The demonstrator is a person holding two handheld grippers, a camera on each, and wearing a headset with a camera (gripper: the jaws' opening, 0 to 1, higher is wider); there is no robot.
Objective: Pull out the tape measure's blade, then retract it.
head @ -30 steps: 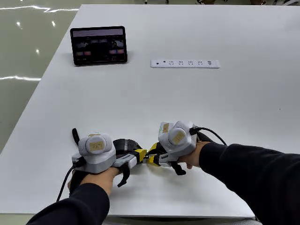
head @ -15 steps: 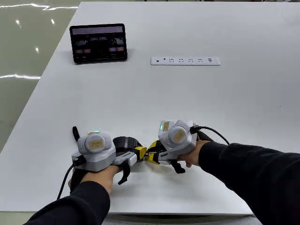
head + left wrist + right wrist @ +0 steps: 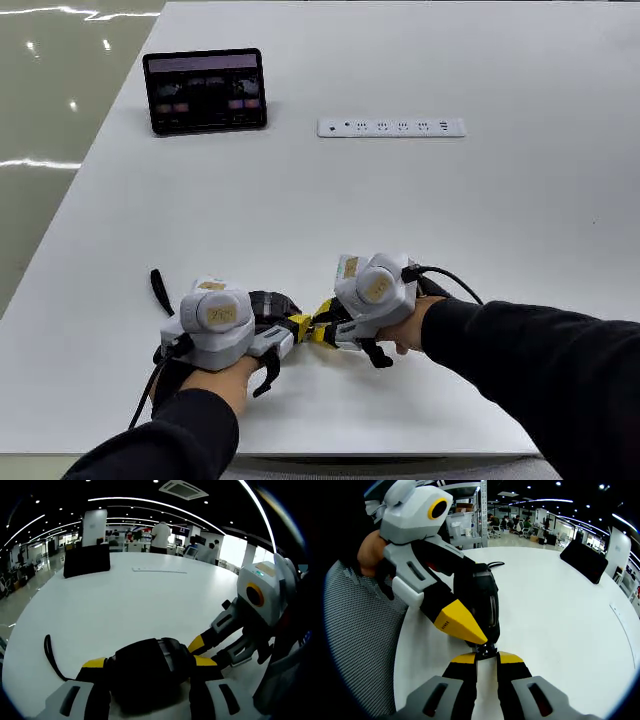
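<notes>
Holding the tape measure (image 3: 268, 305) at the worktop's (image 3: 400, 200) six o'clock edge, the left gripper (image 3: 149, 662) is clenched around it; the right gripper (image 3: 487, 657) is pinched on the blade tip (image 3: 485, 650). A straight, level pull toward three o'clock is advised.

Left gripper (image 3: 150, 663), jaws clamped on either side of the black tape measure (image 3: 150, 680) on the white table (image 3: 125, 600). Right gripper (image 3: 207, 648) reaches its right side, apparently touching. Tablet (image 3: 86, 560) far left.
</notes>
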